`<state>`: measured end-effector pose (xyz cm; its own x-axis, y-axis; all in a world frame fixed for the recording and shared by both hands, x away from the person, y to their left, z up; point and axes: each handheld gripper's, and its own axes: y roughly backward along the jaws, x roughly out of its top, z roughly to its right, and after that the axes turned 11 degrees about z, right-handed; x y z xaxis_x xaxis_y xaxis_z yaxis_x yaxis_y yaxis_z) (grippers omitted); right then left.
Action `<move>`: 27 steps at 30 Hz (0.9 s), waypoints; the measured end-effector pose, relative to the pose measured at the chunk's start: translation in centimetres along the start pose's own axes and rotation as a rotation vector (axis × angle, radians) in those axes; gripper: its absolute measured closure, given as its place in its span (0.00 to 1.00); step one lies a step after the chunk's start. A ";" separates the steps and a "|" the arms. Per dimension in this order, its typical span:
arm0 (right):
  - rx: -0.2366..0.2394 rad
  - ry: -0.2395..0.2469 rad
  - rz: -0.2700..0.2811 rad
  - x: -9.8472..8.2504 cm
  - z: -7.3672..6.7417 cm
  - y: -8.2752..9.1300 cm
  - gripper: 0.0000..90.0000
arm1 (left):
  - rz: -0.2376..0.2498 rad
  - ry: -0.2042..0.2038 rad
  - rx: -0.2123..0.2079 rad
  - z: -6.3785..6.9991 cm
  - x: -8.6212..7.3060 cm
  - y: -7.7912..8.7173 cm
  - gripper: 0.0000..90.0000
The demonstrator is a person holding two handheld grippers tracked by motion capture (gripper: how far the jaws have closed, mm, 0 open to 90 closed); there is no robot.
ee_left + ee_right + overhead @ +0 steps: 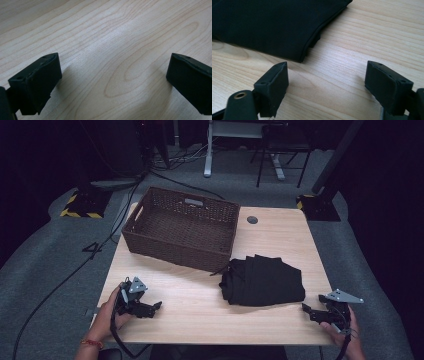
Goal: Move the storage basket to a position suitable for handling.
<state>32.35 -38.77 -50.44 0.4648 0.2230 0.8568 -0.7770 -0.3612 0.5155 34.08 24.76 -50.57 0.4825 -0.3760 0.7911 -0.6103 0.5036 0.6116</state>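
Cloth: folded black fabric bundle (263, 280) lies right of table centre, beside brown wicker basket (182, 227). Right gripper (306, 309) nearer, left gripper (156, 306) well apart; both 2 wide, empty.

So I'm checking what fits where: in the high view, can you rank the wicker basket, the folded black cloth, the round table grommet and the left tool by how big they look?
1. Wicker basket
2. Folded black cloth
3. Left tool, though it sits nearest the camera, which flatters it
4. Round table grommet, though it lies farther from the camera
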 end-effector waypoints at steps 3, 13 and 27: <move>0.001 -0.002 -0.002 0.1 0.0 0.0 0.22 | 0.005 0.005 0.001 0.0 0.1 -0.2 0.00; 0.098 0.039 0.169 4.1 -1.3 2.0 0.28 | 0.005 -0.008 -0.002 0.2 0.1 -0.2 0.00; 0.287 0.173 0.099 9.3 -8.0 -6.1 0.27 | 0.006 -0.014 -0.023 0.2 0.1 -0.3 0.01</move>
<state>38.02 -27.29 -45.62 0.2947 0.3156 0.9020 -0.6521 -0.6235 0.4312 34.18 24.42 -50.63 0.4698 -0.3837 0.7950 -0.5988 0.5233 0.6063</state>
